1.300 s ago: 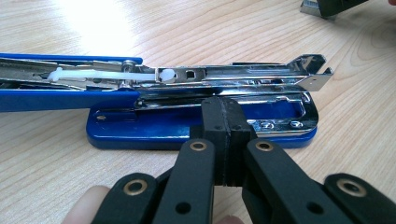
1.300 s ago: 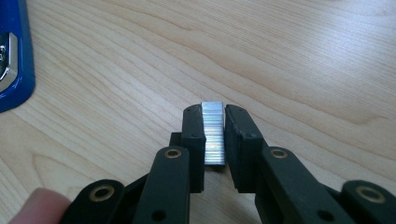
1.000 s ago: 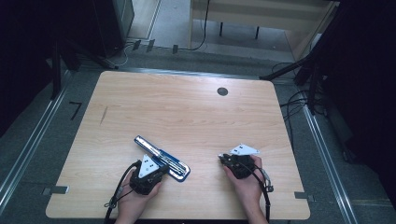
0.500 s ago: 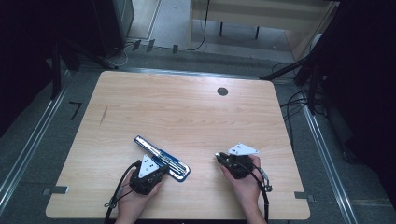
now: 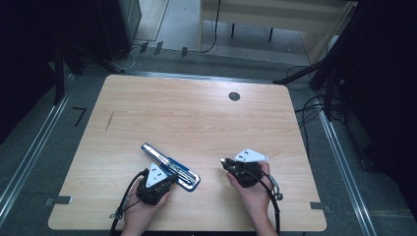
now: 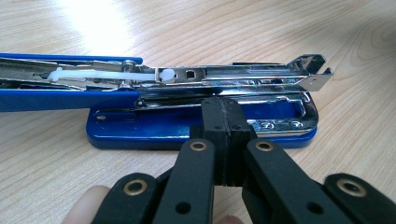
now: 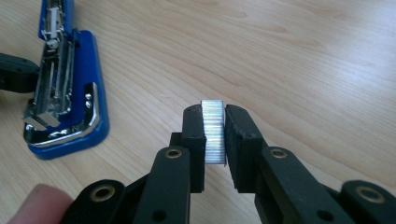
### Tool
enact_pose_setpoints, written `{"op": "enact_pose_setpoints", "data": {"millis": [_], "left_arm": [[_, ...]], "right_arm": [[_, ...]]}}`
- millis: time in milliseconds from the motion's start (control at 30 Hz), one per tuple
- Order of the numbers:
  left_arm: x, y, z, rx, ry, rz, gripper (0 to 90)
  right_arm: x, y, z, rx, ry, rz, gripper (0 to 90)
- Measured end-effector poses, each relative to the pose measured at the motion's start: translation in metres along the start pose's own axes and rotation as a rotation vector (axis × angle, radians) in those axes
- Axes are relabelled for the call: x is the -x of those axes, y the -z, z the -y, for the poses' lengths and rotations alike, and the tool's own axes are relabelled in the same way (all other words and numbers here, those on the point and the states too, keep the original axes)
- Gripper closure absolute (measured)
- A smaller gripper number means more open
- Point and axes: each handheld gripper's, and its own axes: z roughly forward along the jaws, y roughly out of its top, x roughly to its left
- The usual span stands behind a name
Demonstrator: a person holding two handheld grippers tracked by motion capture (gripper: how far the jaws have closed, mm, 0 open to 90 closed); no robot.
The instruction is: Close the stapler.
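Up close, staple strip (image 7: 214, 131) between jaws

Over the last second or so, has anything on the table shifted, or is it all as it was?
Hardly anything. The right gripper, shut on a strip of staples, has edged slightly toward the opened blue stapler. The left gripper stays shut against the stapler's base, and the stapler lies where it did on the wooden table.
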Motion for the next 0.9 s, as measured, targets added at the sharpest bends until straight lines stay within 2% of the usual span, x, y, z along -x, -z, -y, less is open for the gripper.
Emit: {"op": "enact_pose_setpoints", "data": {"millis": [567,900], "left_arm": [[0.0,0.0,0.0,0.0,0.0,-0.001,90.0],[0.0,0.0,0.0,0.001,-0.001,-0.001,90.0]], "right_arm": [[-0.022,0.0,-0.018,0.027,0.039,-0.05,79.8],[-0.035,-0.005,-0.026,0.031,0.048,-0.083,79.8]]}}
